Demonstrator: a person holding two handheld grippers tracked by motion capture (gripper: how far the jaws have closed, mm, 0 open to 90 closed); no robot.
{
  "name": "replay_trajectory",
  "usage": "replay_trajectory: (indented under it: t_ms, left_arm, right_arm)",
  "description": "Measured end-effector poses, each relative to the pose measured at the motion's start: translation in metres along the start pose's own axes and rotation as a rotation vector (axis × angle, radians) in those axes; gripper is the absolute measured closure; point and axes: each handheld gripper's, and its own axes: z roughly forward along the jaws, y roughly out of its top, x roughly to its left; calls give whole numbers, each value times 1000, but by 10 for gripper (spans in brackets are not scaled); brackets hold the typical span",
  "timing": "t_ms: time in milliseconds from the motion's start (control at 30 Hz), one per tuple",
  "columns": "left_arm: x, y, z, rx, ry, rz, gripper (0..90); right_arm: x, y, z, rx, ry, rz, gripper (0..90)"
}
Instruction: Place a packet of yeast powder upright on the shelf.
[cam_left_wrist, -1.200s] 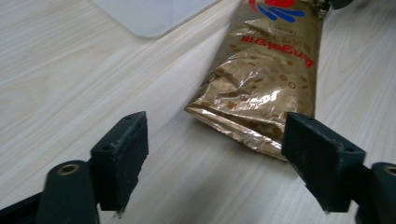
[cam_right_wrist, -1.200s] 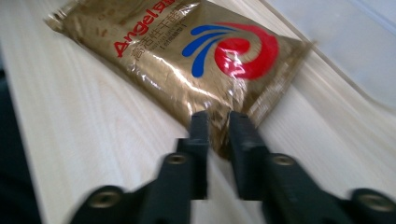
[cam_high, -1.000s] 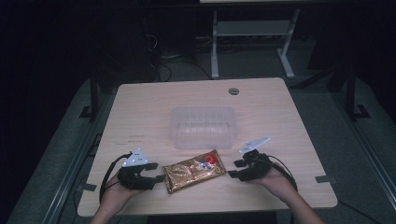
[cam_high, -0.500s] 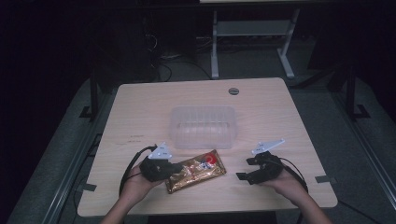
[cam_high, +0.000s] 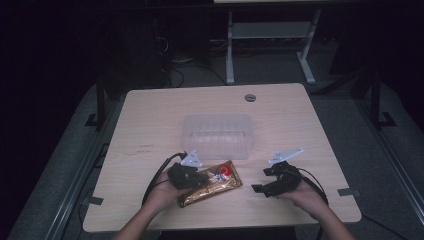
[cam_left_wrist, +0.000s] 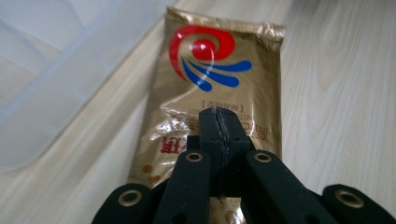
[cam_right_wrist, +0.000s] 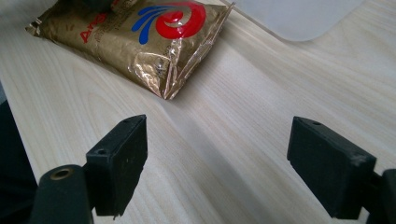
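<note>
- Left gripper (cam_high: 192, 176): fingers pressed together, over the packet's left part; whether they pinch it, cannot tell.
- Gold foil packet (cam_high: 214, 184): flat on table (cam_high: 150, 125), just before clear plastic container (cam_high: 218, 135).
- Right gripper (cam_high: 264, 181): fingers spread wide, empty.

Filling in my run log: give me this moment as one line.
left gripper: shut, over gold packet | right gripper: open, above bare table | clear tub: empty, behind packet

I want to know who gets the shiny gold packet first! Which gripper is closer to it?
Left. The left gripper is right over the gold packet, fingers closed above its near end. The right gripper sits apart beside it, open over bare table.
</note>
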Motion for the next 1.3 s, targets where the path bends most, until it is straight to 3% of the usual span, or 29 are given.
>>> replay_trajectory:
  t_ms: [133, 167, 333, 367, 733, 967, 1100, 1167, 1300]
  left_arm:
    - [2, -1, 1, 2, -10, 3, 895]
    - [2, -1, 2, -9, -13, -14, 896]
    - [5, 0, 4, 5, -29, -3, 896]
    - [4, 0, 7, -8, -29, -19, 896]
    - [1, 11, 21, 66, -9, 17, 898]
    - [-3, 17, 25, 105, 14, 4, 898]
    - [-4, 17, 25, 105, 18, 4, 898]
    - [-3, 17, 24, 122, 17, 21, 898]
    - [-4, 17, 25, 110, 24, 15, 898]
  right_arm:
    - [-1, 0, 0, 0, -1, 13, 190]
    - [-1, 0, -1, -3, -3, 10, 189]
    - [-2, 0, -1, -8, -7, 16, 187]
    - [-2, 0, -1, -9, -7, 15, 187]
    - [-1, 3, -1, -21, 3, 36, 180]
    - [4, 16, 7, -28, 47, 33, 162]
    - [9, 32, 16, -32, 100, 44, 164]
    - [12, 40, 23, -21, 114, 49, 184]
    - [12, 55, 42, 12, 146, 63, 239]
